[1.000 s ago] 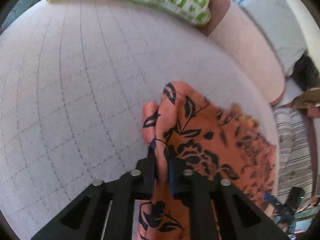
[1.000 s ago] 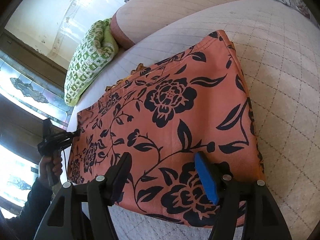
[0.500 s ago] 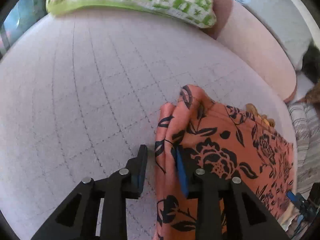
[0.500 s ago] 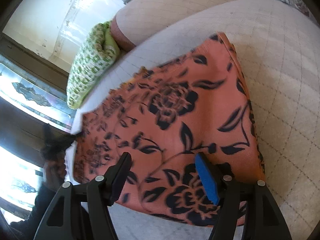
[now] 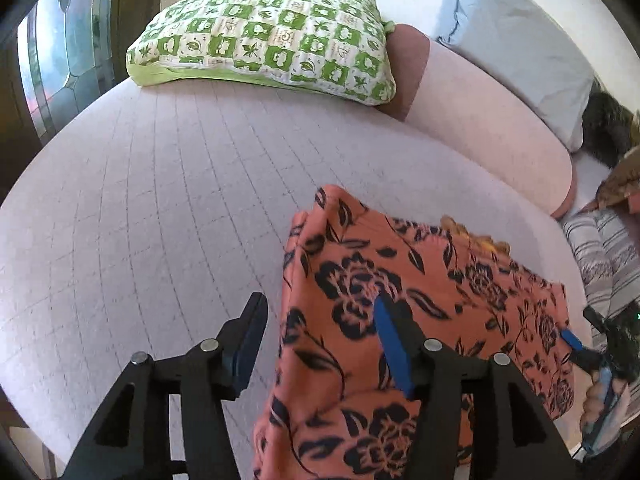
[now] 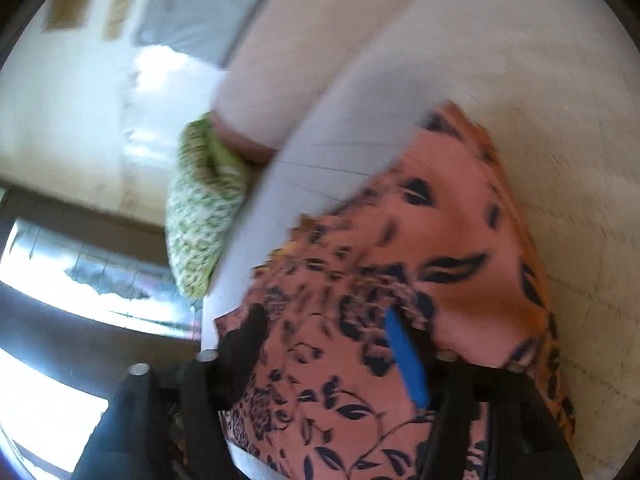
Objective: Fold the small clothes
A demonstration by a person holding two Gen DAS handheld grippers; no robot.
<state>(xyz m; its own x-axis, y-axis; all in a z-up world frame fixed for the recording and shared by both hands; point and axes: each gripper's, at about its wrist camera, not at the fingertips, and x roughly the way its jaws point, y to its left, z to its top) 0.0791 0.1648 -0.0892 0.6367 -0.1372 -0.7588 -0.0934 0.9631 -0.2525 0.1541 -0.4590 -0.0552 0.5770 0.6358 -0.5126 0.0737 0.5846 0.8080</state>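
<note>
lying folded on bedspread [image 5: 160, 200]: garment [image 5: 400, 280]

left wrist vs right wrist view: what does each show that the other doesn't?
Left wrist only: the pale blue-grey pillow, the striped grey fabric, a dark furry shape at the far right, and the right gripper in a hand at the cloth's far edge.

Right wrist only, blurred: the cream wall and a bright window.

Both: the orange cloth with black flowers, the green-and-white patterned pillow, the quilted pale bedspread, and each camera's own open fingers; the left gripper holds nothing.
</note>
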